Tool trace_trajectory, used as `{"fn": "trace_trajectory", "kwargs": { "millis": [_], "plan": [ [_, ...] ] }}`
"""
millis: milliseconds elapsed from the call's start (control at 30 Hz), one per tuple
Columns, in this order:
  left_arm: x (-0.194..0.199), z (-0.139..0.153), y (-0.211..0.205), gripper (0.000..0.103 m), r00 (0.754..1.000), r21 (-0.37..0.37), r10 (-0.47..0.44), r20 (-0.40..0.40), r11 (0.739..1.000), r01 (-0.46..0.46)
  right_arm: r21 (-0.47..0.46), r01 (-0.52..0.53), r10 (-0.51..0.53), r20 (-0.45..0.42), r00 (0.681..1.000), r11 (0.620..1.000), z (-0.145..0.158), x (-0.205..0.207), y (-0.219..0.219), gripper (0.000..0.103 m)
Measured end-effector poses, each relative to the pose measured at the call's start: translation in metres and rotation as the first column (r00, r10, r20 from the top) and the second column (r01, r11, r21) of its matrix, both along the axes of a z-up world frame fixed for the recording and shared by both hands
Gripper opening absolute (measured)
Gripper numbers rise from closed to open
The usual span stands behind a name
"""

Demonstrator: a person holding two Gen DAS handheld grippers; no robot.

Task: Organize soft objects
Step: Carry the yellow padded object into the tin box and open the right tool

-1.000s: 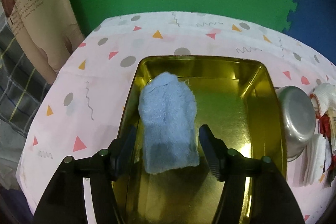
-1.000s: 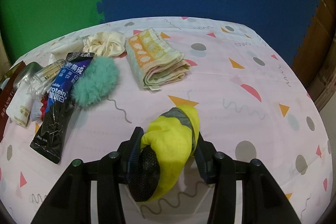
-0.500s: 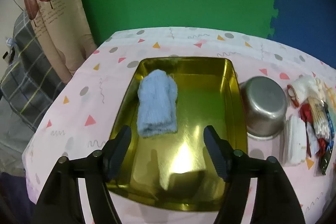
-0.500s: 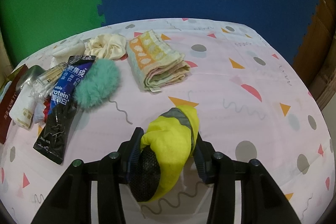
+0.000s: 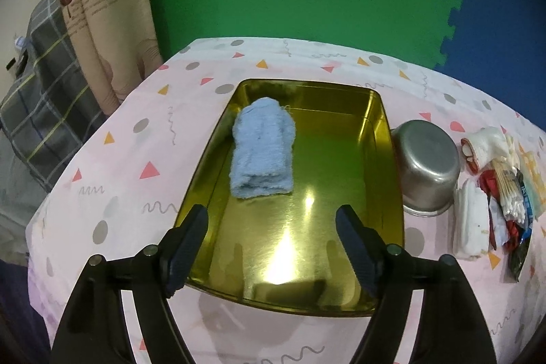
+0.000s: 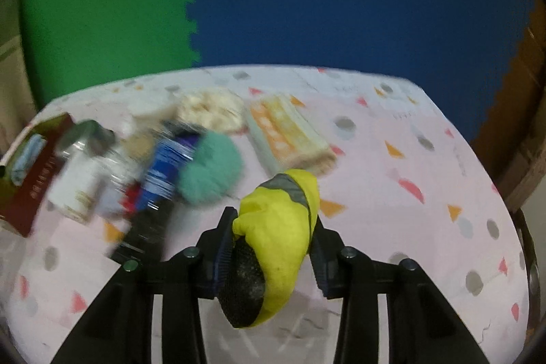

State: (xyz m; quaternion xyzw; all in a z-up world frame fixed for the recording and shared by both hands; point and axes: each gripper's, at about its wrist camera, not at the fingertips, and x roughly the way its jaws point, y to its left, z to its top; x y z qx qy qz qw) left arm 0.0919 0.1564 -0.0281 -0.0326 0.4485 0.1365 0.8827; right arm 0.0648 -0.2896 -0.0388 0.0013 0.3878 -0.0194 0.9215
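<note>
A folded light-blue towel (image 5: 262,152) lies in the far left part of a gold metal tray (image 5: 385,193). My left gripper (image 5: 273,224) is open and empty, held above the tray's near end, well back from the towel. My right gripper (image 6: 271,227) is shut on a yellow cloth item with a grey stripe and black mesh end (image 6: 278,227), lifted above the table. A folded orange-patterned towel (image 6: 290,135), a teal fluffy puff (image 6: 208,169) and a cream scrunchie (image 6: 211,108) lie on the table beyond it.
An upturned steel bowl (image 5: 426,166) sits right of the tray. Beside it lie white tissues (image 5: 472,227), cotton swabs and packets (image 5: 512,190). The right wrist view is blurred; a blue packet (image 6: 163,166) and a dark red box (image 6: 30,186) lie at left. Green and blue foam walls stand behind.
My left gripper has let go of the blue towel, opened wider and pulled back and up from the tray. My right gripper has lifted the yellow item and swung; its view is now blurred.
</note>
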Motion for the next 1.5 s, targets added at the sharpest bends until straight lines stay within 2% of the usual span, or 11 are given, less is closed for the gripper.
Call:
{"fn": "trace_trajectory", "kwargs": {
  "millis": [133,300,433,600,800,967,1133,1500],
  "plan": [
    [-0.003,0.001,0.013,0.082,0.999,-0.014,0.051,0.004,0.999,-0.051,0.024,-0.117,0.117,0.023,0.993,0.993,0.019,0.002,0.04,0.04],
    [-0.008,0.01,0.031,0.086,0.994,-0.014,0.107,0.035,0.994,-0.106,0.046,-0.291,0.29,0.027,0.957,0.956,0.029,0.007,0.111,0.04],
    [-0.009,0.012,0.047,0.09,0.99,-0.042,0.14,0.031,0.989,-0.139,0.106,-0.421,0.421,0.02,0.907,0.901,0.027,0.01,0.171,0.04],
    [-0.012,0.013,0.069,0.092,0.978,-0.062,0.206,0.032,0.977,-0.204,0.095,-0.545,0.545,0.024,0.838,0.833,0.029,0.012,0.241,0.04],
    [-0.014,0.013,0.086,0.093,0.97,-0.087,0.241,0.031,0.968,-0.237,0.098,-0.637,0.64,0.0,0.768,0.765,0.026,0.02,0.301,0.04],
    [-0.015,0.013,0.095,0.093,0.966,-0.097,0.256,0.04,0.963,-0.252,0.115,-0.655,0.661,-0.033,0.749,0.747,0.014,0.033,0.332,0.04],
    [-0.015,0.013,0.099,0.093,0.963,-0.117,0.265,0.04,0.959,-0.259,0.105,-0.663,0.67,-0.061,0.74,0.741,0.002,0.043,0.344,0.042],
    [-0.015,0.012,0.098,0.093,0.964,-0.132,0.261,0.04,0.958,-0.254,0.091,-0.653,0.659,-0.076,0.748,0.752,-0.004,0.047,0.352,0.053]
  ]
}}
